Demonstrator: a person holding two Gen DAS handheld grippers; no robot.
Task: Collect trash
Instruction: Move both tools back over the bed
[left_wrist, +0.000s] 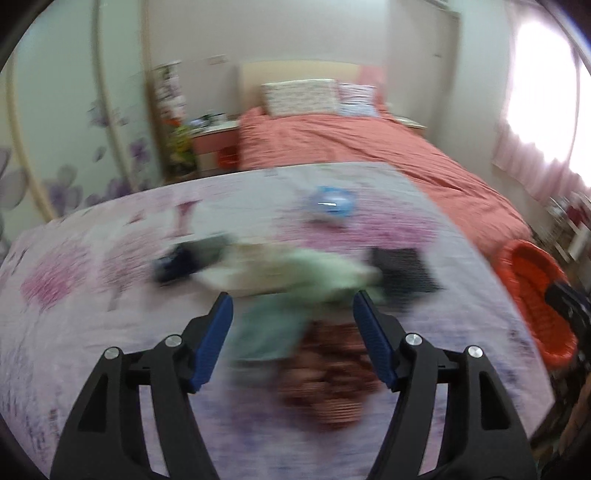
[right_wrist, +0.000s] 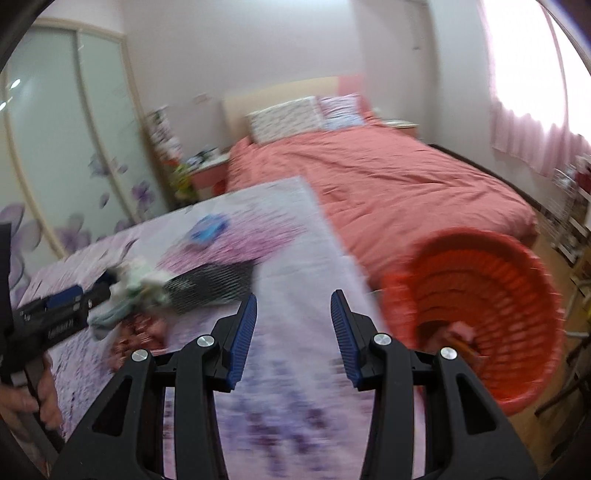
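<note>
Blurred trash lies on a flower-print table cover (left_wrist: 74, 302): a pale green and white crumpled wad (left_wrist: 295, 269), a teal piece (left_wrist: 266, 328), a red-brown wrapper (left_wrist: 328, 369), a black mesh piece (left_wrist: 404, 273), a dark blue item (left_wrist: 188, 258) and, farther off, a blue wrapper (left_wrist: 332, 201). My left gripper (left_wrist: 292, 295) hangs open over the pile, gripping nothing. My right gripper (right_wrist: 294, 295) is open above bare cover. Just right of it an orange basket (right_wrist: 480, 280) holds a few scraps (right_wrist: 458, 332). The right wrist view also shows the left gripper (right_wrist: 62, 306), held in a hand.
Behind the table stands a bed with a salmon cover (left_wrist: 351, 147) and pillows. A nightstand (left_wrist: 214, 136) and a sliding wardrobe with flower decals (right_wrist: 55, 147) are at the left. A curtained window (right_wrist: 535, 110) and shelves line the right wall.
</note>
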